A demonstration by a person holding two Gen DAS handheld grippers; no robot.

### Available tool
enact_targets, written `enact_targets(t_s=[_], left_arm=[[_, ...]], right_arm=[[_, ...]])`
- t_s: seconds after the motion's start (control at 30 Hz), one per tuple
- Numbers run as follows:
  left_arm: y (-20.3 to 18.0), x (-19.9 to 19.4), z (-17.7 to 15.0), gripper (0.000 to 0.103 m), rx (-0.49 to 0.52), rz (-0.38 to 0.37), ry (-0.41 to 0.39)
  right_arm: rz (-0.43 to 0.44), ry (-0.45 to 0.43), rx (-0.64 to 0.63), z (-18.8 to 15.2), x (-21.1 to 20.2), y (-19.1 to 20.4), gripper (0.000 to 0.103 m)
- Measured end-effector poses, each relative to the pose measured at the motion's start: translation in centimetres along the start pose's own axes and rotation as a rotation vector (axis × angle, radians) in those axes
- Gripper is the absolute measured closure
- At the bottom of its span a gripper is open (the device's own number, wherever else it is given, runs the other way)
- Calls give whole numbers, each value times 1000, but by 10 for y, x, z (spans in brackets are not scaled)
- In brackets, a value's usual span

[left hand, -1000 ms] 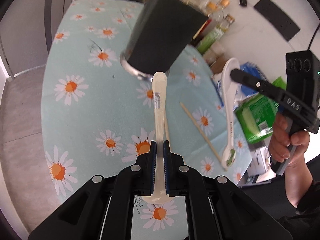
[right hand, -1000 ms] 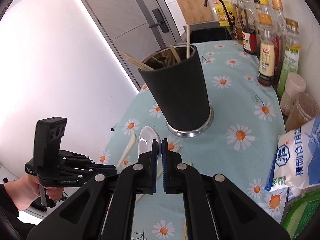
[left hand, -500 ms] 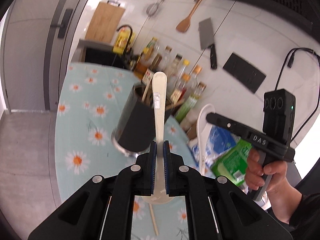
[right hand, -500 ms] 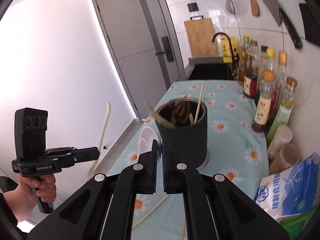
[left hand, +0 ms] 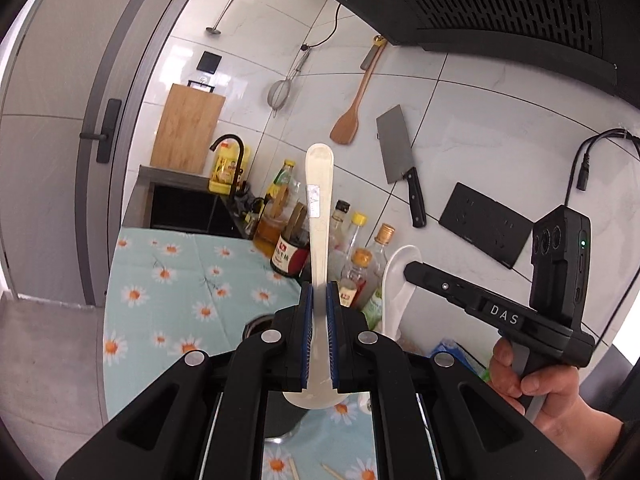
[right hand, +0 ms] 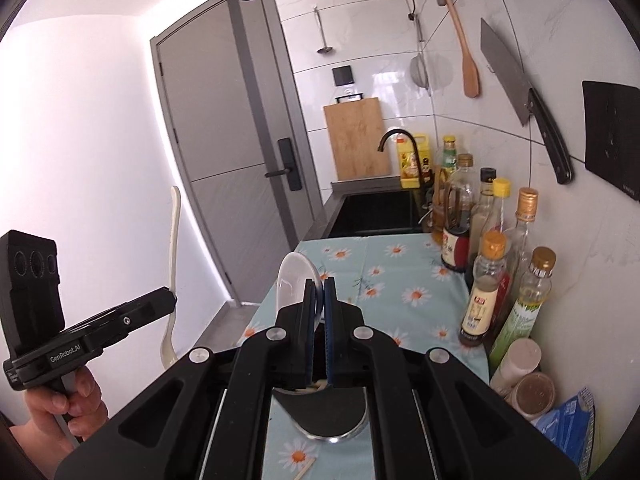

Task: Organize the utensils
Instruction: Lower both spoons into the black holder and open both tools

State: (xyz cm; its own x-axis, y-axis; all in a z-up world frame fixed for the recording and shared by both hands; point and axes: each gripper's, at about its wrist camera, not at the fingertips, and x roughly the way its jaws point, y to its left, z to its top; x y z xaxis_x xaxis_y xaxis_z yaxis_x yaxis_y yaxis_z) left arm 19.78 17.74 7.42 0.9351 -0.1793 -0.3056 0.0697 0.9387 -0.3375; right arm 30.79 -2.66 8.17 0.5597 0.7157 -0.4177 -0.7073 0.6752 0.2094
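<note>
Left claw [left hand: 319,300] clamps cream spoon [left hand: 319,216], right claw [right hand: 319,292] clamps white spoon [right hand: 294,280], both above holder [right hand: 320,412].

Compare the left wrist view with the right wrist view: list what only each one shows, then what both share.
Only the left wrist view: the right hand-held gripper from the side, holding a white spoon, and the cream spoon handle-up between the left hand-held gripper's blue pads.

Only the right wrist view: the left hand-held gripper from the side, and two lidded jars by the wall.

Both: the daisy tablecloth, sauce bottles, cutting board, cleaver, wooden spatula and the black holder low behind the fingers.
</note>
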Motion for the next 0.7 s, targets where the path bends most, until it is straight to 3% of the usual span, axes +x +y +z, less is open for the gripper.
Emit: enact_targets(t_s=[0.4, 0.7], left_arm=[[7, 65, 1, 97, 82, 22, -8], [17, 96, -13, 96, 68, 36, 63]], right_arm=[[-140, -45, -41, 12, 48, -10, 98], [-145, 7, -52, -2, 78, -11, 97]])
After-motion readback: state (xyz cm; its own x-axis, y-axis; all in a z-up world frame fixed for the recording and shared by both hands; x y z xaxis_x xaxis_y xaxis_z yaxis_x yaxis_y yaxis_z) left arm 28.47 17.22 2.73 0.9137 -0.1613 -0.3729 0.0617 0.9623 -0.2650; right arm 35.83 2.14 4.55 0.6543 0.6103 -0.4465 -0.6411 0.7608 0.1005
